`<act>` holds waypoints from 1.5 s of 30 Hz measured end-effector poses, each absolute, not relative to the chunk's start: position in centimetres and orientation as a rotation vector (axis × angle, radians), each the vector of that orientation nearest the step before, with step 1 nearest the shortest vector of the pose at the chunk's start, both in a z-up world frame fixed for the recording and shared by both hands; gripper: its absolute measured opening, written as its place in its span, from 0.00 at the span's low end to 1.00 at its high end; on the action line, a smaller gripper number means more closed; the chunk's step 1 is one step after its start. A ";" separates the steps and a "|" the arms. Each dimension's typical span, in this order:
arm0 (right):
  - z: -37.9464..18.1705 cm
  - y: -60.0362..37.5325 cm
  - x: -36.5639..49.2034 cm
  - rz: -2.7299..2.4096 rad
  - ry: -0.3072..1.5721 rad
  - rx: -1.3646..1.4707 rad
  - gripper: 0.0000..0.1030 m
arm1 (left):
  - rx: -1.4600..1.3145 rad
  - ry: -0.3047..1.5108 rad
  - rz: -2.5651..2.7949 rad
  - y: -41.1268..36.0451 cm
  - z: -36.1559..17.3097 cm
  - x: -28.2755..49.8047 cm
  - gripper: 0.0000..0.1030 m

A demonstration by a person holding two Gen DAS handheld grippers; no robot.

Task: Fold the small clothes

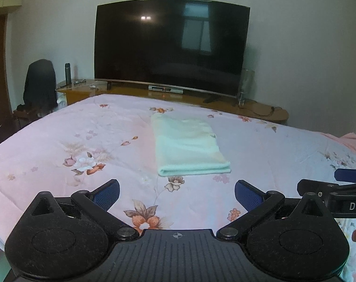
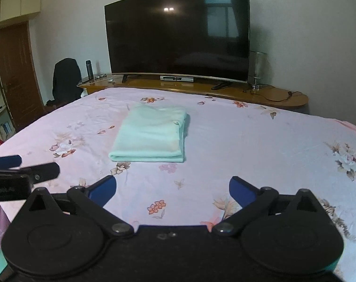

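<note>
A mint-green garment (image 1: 189, 145) lies folded into a neat rectangle on the pink floral bedspread (image 1: 60, 141), folded edge toward me; it also shows in the right wrist view (image 2: 151, 135). My left gripper (image 1: 176, 193) is open and empty, held above the bed short of the garment. My right gripper (image 2: 172, 189) is open and empty too, short of the garment and to its right. Each gripper shows at the edge of the other's view: the right one (image 1: 349, 176), the left one (image 2: 6, 162).
A large dark TV (image 1: 170, 47) stands on a wooden bench (image 1: 248, 108) behind the bed. A flask (image 1: 67, 71), a glass lamp (image 1: 246, 87) and a cable sit on the bench. A dark-draped chair (image 1: 40, 84) and a brown door (image 2: 16, 75) are at the left.
</note>
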State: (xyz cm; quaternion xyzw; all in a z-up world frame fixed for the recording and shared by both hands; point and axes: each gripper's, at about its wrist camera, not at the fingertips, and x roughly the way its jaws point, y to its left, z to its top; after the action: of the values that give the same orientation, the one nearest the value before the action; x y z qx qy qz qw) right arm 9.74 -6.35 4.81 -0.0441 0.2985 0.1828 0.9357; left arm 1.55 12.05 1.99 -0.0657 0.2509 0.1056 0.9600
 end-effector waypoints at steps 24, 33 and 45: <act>5.5 -7.4 10.0 0.381 0.567 -0.075 1.00 | -0.114 0.501 0.209 11.7 2.2 2.3 1.00; 5.7 -7.5 9.9 0.377 0.557 -0.073 1.00 | -0.102 0.505 0.210 11.8 2.3 2.6 1.00; 6.0 -7.6 10.1 0.381 0.559 -0.070 1.00 | -0.095 0.506 0.205 11.6 2.4 2.8 1.00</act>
State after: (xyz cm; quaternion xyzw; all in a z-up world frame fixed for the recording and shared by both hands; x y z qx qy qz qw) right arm 10.08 -7.62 5.96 -0.0342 0.2742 0.1868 0.9427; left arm 2.77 11.55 2.42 -0.0470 0.2496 0.1013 0.9619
